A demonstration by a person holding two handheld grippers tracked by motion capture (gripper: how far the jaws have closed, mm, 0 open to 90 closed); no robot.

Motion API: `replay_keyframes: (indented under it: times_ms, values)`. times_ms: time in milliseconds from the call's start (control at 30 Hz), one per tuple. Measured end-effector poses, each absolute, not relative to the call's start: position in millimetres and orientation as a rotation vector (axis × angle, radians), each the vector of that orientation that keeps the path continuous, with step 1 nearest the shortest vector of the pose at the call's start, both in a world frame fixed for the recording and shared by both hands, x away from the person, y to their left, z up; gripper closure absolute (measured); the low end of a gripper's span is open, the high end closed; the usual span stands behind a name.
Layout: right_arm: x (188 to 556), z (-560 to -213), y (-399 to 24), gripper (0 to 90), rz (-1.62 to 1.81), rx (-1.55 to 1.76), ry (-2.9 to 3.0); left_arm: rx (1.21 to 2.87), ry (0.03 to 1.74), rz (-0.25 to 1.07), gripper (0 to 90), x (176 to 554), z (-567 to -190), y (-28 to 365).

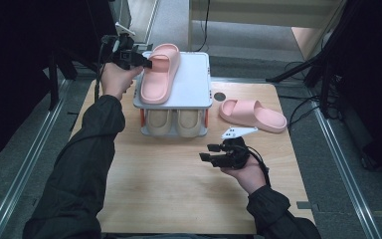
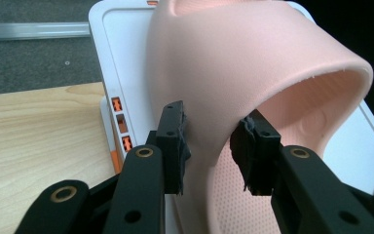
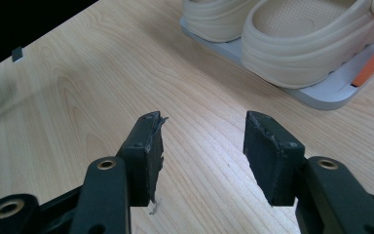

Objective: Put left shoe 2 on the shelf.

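Observation:
A pink slipper (image 1: pixel 160 72) lies on the white top shelf (image 1: pixel 194 82) of a small shoe rack at the back of the table. My left gripper (image 1: pixel 147 62) reaches in from the left at the slipper's strap. In the left gripper view the jaws (image 2: pixel 209 146) straddle the strap's edge (image 2: pixel 253 73), one pad outside and one under the arch, standing apart and not squeezing it. The second pink slipper (image 1: pixel 252 114) lies on the table right of the rack. My right gripper (image 1: pixel 207 152) hovers over the wood in front of the rack, open (image 3: pixel 202 151) with nothing between its fingers.
A pair of beige clogs (image 1: pixel 174 122) sits on the rack's lower shelf (image 3: pixel 321 95), close ahead of the right gripper. The wooden tabletop (image 1: pixel 169 189) ends in metal rails at both sides. Dark stands and cables crowd the back right.

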State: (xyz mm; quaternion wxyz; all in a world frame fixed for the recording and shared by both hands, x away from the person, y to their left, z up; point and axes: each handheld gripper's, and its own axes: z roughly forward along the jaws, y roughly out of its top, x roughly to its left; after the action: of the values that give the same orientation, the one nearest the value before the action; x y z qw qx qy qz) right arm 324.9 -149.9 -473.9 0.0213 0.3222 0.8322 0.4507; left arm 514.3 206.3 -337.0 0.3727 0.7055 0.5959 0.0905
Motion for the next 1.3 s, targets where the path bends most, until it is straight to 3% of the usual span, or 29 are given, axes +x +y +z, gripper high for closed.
replay_keyframes:
  times_ms: [400, 767, 1300]
  values:
    - [324, -471, -152, 49.5, 1.429, 0.972, 2.562, 1.8, 1.479, 0.253, 58.2, 503, -323, 214]
    - [329, -467, -165, 52.0, 1.442, 0.994, 2.514, 1.81, 1.411, 0.28, 55.0, 464, -310, 235]
    - [340, -465, -185, 51.2, 1.374, 1.036, 2.456, 1.823, 1.417, 0.243, 47.1, 421, -356, 269]
